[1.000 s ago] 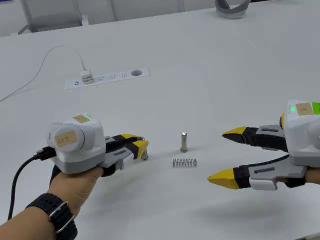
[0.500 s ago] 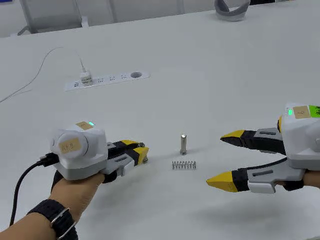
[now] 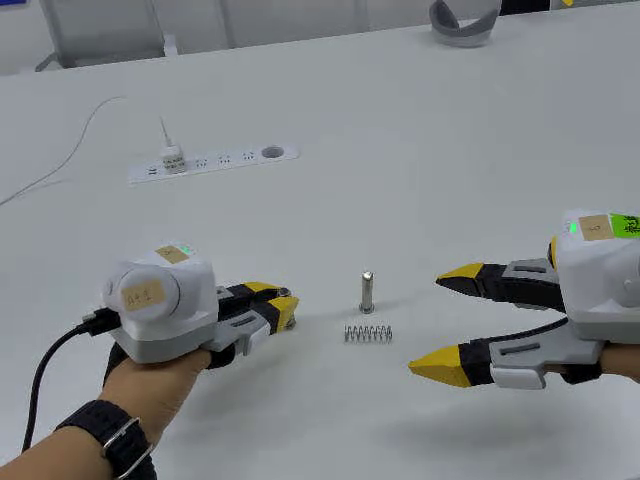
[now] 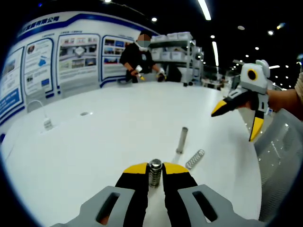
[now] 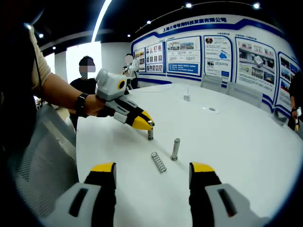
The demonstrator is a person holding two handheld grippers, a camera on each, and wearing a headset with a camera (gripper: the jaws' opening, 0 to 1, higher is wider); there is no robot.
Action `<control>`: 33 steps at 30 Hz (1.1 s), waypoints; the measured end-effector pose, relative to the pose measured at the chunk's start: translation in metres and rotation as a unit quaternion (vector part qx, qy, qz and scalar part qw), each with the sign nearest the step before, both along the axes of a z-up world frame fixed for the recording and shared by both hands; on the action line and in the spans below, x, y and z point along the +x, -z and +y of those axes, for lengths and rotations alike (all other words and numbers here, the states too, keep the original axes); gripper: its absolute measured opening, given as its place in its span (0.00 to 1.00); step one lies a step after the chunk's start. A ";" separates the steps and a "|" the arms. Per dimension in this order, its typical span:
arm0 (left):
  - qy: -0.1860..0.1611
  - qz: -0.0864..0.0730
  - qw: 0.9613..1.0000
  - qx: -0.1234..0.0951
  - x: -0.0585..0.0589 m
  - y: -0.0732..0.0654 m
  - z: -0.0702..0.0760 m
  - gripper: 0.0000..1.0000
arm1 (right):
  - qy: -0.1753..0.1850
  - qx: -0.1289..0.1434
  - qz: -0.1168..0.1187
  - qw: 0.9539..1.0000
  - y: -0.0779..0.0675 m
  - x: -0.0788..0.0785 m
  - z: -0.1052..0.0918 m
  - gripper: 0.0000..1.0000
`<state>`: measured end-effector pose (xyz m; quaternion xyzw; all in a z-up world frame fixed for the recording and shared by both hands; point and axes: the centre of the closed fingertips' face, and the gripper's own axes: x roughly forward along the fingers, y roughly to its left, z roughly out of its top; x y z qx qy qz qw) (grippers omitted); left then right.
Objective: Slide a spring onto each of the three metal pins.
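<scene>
Task in progress, judged about one third complete. The left gripper (image 3: 284, 306), at 9 o'clock from the centre of the work, is pinching the sprung pin (image 4: 155, 171) between its pressed-together jaws; this pin is already carrying a coil along its shaft and is standing on the table (image 3: 450, 150). The bare pin (image 3: 367, 290) is standing upright and untouched at the centre, well apart from both grippers. The loose spring (image 3: 368, 333) is lying on its side just beside that pin, at its 6 o'clock. The right gripper (image 3: 428, 324), at 3 o'clock, is hovering with its jaws spread wide and holding nothing. Two pins can be counted here, so at least one is awaiting its spring. All parts are resting directly on the table surface rather than in any tray. A power strip (image 3: 215, 158) is lying at 11 o'clock.
</scene>
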<state>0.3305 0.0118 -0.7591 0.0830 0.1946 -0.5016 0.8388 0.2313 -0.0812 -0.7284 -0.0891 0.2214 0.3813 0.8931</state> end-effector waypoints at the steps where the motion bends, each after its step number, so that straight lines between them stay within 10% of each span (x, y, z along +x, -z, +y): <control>1: 0.000 0.000 1.000 0.000 0.000 0.000 0.000 0.11 | 0.000 0.000 0.000 1.000 0.000 0.000 0.000 0.63; 33: -0.004 -0.015 1.000 -0.007 -0.005 -0.019 0.007 0.23 | -0.027 -0.031 0.014 0.999 0.014 0.017 0.012 0.49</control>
